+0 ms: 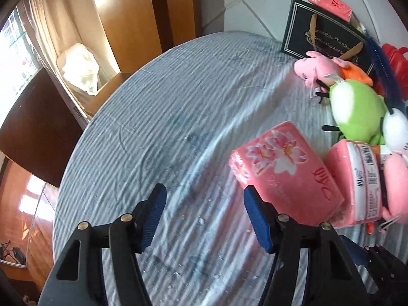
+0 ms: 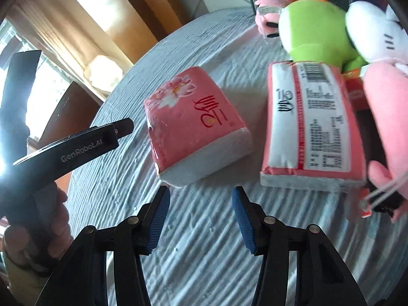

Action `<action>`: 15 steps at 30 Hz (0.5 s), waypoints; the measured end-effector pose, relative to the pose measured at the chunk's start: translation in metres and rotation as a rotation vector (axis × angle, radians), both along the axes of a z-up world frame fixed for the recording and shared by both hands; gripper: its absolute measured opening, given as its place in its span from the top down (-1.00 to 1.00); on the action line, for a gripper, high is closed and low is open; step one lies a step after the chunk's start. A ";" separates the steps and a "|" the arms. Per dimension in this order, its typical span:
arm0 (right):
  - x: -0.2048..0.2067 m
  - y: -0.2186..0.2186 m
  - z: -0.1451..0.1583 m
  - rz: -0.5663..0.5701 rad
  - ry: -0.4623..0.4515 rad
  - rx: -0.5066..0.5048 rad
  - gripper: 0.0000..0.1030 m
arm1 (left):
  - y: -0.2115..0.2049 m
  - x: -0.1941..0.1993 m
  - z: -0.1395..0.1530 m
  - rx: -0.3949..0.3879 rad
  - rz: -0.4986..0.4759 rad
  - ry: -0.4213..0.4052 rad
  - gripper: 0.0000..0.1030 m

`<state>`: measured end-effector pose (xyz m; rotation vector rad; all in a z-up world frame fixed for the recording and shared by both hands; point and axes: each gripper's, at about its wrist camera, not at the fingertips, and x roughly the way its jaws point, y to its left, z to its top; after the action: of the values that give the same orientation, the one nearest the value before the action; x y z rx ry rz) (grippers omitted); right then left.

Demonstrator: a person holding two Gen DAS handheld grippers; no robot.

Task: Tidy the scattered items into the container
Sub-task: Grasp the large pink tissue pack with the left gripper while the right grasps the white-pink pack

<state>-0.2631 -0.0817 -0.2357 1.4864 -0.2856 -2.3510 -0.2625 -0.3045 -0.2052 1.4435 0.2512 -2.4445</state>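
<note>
Left gripper (image 1: 205, 215) with jaws spread wide, blue pads facing each other, nothing between them. Right gripper (image 2: 201, 219) likewise parted and empty. Left hand (image 2: 38, 232) wrapped around its tool's handle, seen from right wrist.

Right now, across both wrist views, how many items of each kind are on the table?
Pink tissue packs: 3 (flower-print pack, barcode-side pack, pack on the bag)
Plush toys: 4 (green plush, pink pig plush, white plush, large pink plush)
Black gift bag: 1
Total: 8
</note>
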 end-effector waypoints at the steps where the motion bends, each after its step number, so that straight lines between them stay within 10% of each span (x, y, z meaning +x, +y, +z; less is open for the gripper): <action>1: 0.005 0.009 0.009 -0.026 0.018 0.021 0.00 | 0.003 -0.004 0.004 0.032 -0.009 0.002 -0.22; 4: 0.014 0.045 0.032 -0.121 0.075 0.110 -0.08 | 0.033 -0.010 0.007 0.105 -0.033 0.019 -0.72; 15: 0.012 0.078 0.051 -0.167 0.070 0.096 -0.38 | 0.075 -0.036 -0.033 0.033 -0.056 0.002 -1.00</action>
<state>-0.2511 -0.0037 -0.1851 1.4709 -0.2935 -2.5751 -0.2988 -0.2298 -0.2386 1.4815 0.2560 -2.4978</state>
